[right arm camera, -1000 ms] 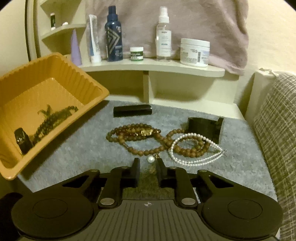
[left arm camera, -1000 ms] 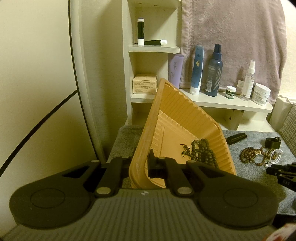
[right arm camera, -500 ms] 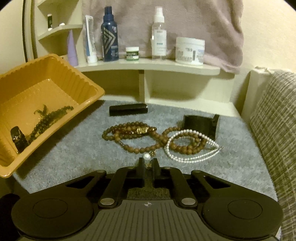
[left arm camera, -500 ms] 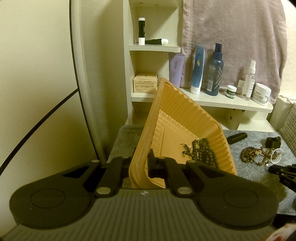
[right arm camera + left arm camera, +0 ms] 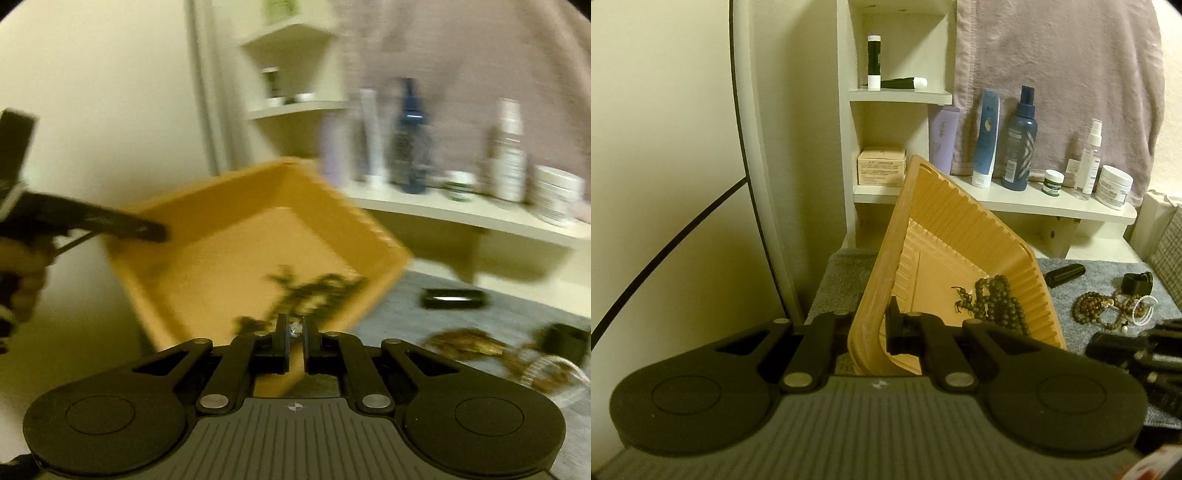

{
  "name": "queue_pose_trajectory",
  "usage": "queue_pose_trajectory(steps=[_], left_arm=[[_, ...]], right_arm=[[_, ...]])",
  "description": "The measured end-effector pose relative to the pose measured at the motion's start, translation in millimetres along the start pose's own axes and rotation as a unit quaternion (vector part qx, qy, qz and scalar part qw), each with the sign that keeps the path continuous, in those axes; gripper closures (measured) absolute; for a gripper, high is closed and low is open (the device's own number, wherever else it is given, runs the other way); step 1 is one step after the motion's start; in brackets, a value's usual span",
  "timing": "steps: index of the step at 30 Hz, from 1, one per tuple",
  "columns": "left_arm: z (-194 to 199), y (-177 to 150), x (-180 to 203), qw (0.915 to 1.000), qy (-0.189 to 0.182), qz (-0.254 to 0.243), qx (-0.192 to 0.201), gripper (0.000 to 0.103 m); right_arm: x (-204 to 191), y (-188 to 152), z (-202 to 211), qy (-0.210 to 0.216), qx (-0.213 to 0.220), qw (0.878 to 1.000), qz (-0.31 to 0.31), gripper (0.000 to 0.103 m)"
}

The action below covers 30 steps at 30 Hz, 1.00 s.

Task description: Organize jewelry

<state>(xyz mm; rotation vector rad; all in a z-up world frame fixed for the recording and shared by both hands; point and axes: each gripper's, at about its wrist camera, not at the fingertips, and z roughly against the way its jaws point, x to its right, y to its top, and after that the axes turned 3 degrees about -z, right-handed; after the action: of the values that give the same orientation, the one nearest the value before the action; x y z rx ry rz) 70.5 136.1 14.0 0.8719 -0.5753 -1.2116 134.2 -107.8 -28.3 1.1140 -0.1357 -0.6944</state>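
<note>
At the centre of the left wrist view, the left gripper [image 5: 870,325] has its jaws pinched on the near wall of the tilted orange tray [image 5: 964,236], which already holds a dark bead strand [image 5: 995,302]. Low in the right wrist view, the right gripper [image 5: 294,334] has its jaws pressed on a small pale pearl piece [image 5: 295,327], poised in front of the tray's mouth. Judging by this, one piece is stowed, one is in transit, and the brown beads [image 5: 1095,308] and white pearl strand [image 5: 1143,308] wait on the grey surface [image 5: 1082,291] at right. Motion blur smears the right view; the pinched piece's shape is unclear.
</note>
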Motion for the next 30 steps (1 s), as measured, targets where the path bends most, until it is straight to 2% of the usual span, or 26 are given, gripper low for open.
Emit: queue_pose_trajectory(steps=[6,11,15,18,22,26,30], left_arm=[[0,0,-1,1.0,-0.001,-0.001,-0.001,0.097],[-1,0,-2,1.0,-0.002,0.0,0.0,0.097],[-1,0,-1,1.0,-0.002,-0.001,0.001,0.097],[-1,0,-1,1.0,-0.002,-0.001,0.002,0.097],[-1,0,0,1.0,-0.002,-0.001,0.003,0.097],[-1,0,0,1.0,-0.003,-0.003,0.005,0.097],[0,1,2,0.9999,-0.004,-0.011,0.006,0.097]], right_arm=[[-16,2,-12,0.035,-0.012,0.999,0.029,0.096],[-23,2,-23,0.052,-0.043,0.996,0.05,0.096],[-17,-2,-12,0.052,-0.025,0.998,0.03,0.095],[-5,-4,2,0.017,-0.002,1.0,0.008,0.095],[23,-16,20,-0.077,0.012,0.997,-0.026,0.095],[60,-34,32,-0.165,0.006,0.983,-0.081,0.095],[88,-47,40,-0.219,0.005,0.968,-0.124,0.095]])
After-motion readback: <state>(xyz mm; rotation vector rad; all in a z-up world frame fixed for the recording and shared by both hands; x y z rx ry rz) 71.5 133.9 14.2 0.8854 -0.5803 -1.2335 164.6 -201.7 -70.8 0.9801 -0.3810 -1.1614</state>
